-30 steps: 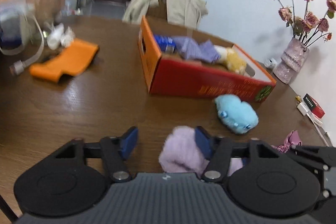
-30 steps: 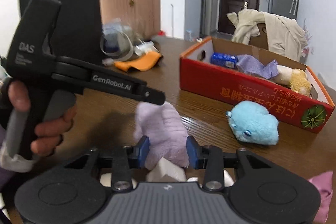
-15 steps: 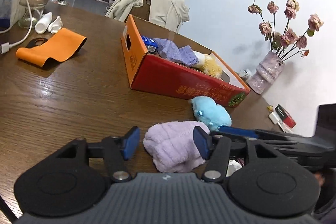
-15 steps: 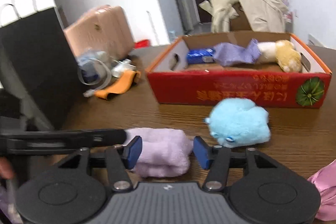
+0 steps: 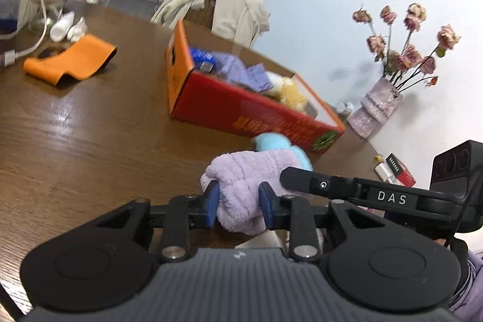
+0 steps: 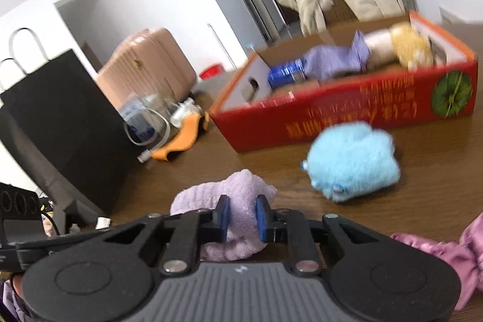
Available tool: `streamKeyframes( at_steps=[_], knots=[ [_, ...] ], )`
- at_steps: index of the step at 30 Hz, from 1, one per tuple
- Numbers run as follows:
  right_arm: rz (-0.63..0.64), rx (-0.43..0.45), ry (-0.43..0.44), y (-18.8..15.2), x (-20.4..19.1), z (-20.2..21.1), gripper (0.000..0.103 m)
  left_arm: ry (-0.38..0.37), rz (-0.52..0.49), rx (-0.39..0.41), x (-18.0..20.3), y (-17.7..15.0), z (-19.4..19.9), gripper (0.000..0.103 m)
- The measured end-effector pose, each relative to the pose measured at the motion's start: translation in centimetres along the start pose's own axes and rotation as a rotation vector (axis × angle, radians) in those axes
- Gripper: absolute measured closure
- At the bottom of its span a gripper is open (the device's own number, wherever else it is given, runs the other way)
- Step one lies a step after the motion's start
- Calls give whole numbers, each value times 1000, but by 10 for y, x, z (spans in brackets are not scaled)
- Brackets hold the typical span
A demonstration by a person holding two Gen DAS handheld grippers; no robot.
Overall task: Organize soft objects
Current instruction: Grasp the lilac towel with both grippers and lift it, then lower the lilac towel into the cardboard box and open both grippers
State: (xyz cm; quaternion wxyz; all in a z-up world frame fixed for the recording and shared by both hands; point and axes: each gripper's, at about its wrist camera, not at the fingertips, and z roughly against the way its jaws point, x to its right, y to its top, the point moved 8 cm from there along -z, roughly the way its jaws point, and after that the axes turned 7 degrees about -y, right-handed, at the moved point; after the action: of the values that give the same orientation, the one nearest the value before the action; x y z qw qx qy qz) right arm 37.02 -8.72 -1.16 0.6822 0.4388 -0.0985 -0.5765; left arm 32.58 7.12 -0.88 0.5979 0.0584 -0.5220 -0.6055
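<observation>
Both the left gripper (image 5: 238,205) and the right gripper (image 6: 243,218) are clenched on the fluffy lilac towel bundle (image 5: 250,186), which sits just above the dark wooden table (image 5: 75,141) at six o'clock in each wrist view. The open red cardboard box (image 6: 347,113) lies toward one o'clock, with the fuzzy sky-blue plush toy (image 6: 353,162) between. Risk, as I judge it: pulling the two grips apart could unroll the bundle, or a low carry could knock the plush aside.
</observation>
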Motion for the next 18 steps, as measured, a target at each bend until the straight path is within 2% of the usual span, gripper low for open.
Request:
streamKeyframes(
  at_steps=[5, 9, 14, 18],
  knots=[
    [5, 51, 13, 13, -1, 29, 85, 12, -57, 45, 28, 11, 8, 74],
    [49, 86, 37, 38, -5, 45, 85, 37, -139, 67, 47, 43, 3, 74],
    [123, 120, 39, 99, -9, 43, 85, 37, -240, 91, 62, 107, -22, 74],
    [151, 101, 21, 161, -3, 7, 85, 92, -253, 30, 41, 156, -75, 74]
  ],
)
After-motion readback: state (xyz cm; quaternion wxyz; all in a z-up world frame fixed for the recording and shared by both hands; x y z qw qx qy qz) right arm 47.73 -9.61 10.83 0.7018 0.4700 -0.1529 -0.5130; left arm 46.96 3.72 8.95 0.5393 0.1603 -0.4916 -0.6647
